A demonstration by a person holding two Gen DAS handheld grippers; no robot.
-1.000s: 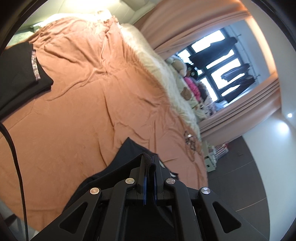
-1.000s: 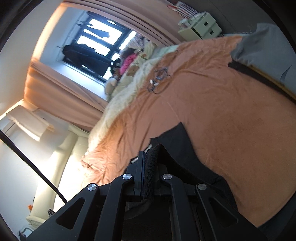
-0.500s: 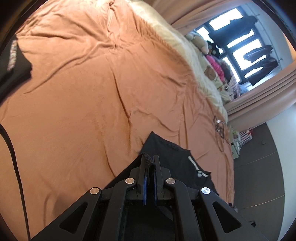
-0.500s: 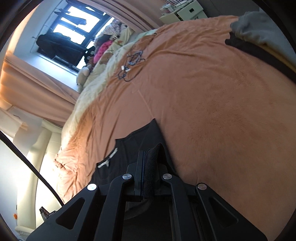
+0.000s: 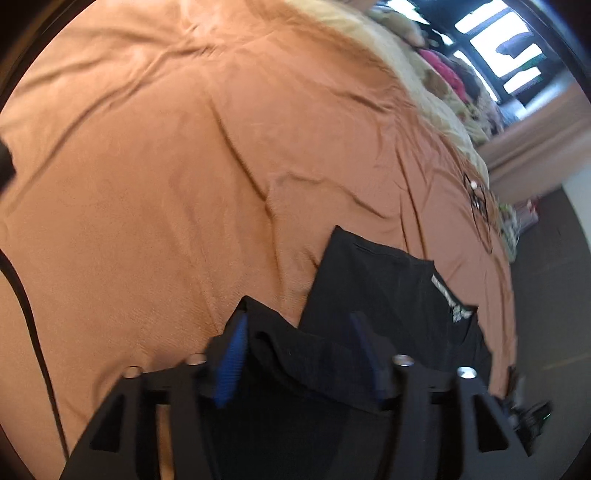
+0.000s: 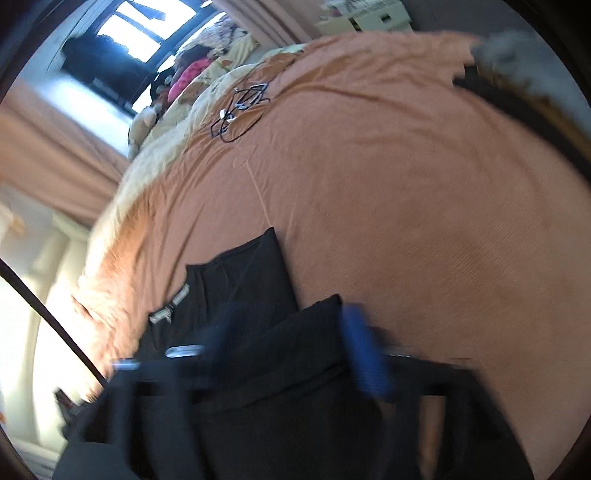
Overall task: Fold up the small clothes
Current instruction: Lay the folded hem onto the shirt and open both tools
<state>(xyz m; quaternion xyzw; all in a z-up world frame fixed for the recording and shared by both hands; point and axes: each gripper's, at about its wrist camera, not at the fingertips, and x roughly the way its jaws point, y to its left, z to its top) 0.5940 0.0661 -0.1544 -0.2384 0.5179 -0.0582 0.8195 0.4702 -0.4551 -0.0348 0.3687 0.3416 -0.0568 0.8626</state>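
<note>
Bed (image 5: 155,206): both claws just opened, garment (image 5: 369,288) seemingly released.

Orange-covered bed (image 5: 155,192) beneath a bright curtained window (image 6: 125,33).

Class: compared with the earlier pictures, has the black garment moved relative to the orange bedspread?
Yes. The black garment has come down to lie on the orange bedspread, as both hand-held grippers' jaws opened.

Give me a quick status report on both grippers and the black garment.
Left gripper and right gripper just opened, pads off the cloth. Black garment lies on the orange bedspread, between the jaws. Nothing blocking.
</note>
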